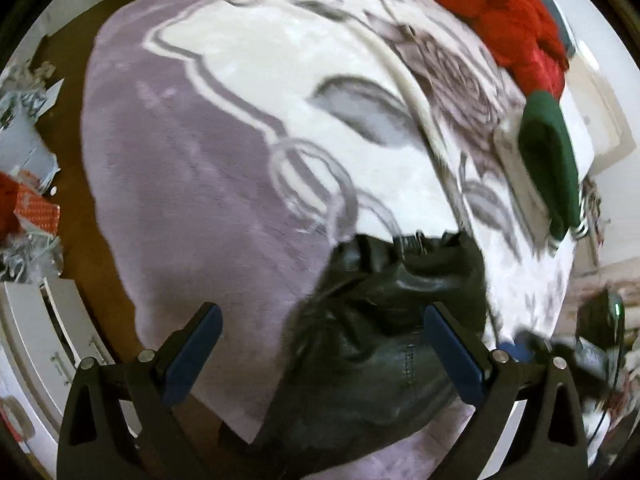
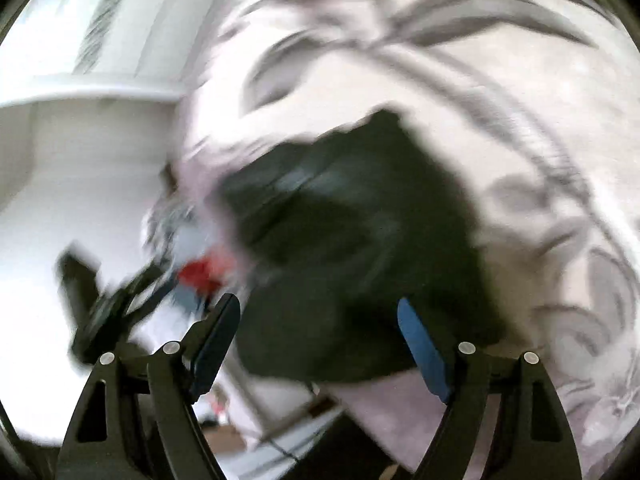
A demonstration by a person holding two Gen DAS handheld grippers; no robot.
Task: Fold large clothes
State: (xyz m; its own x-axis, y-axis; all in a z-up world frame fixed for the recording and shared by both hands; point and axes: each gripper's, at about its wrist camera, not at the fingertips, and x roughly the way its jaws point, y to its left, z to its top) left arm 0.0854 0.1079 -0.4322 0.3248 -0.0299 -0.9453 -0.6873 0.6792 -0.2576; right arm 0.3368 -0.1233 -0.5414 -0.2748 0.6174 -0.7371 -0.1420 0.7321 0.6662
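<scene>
Spread over a bed, the plush lilac-and-white blanket with a grey rose pattern (image 1: 192,184) is the working surface; a crumpled black leather-like garment (image 1: 384,320) lies near its near edge, towards the right-hand corner, creased and not yet folded. At the far right edge sit a red knitted garment (image 1: 500,12) and a folded dark green garment (image 1: 552,160); brown floor, white cabinets (image 1: 52,340) and scattered clutter show beyond the left edge.

Over the black garment, the left gripper (image 1: 322,354) has its blue-padded jaws wide apart, holding nothing; the right gripper (image 2: 320,344) is likewise spread and empty above the same cloth, in a view that is badly blurred.

The step seems to be taking hold of the garment to spread it; each gripper would best pinch a clear outer edge or corner, not the bunched middle; the slick material may slip, and the jaws could catch blanket pile beneath.
</scene>
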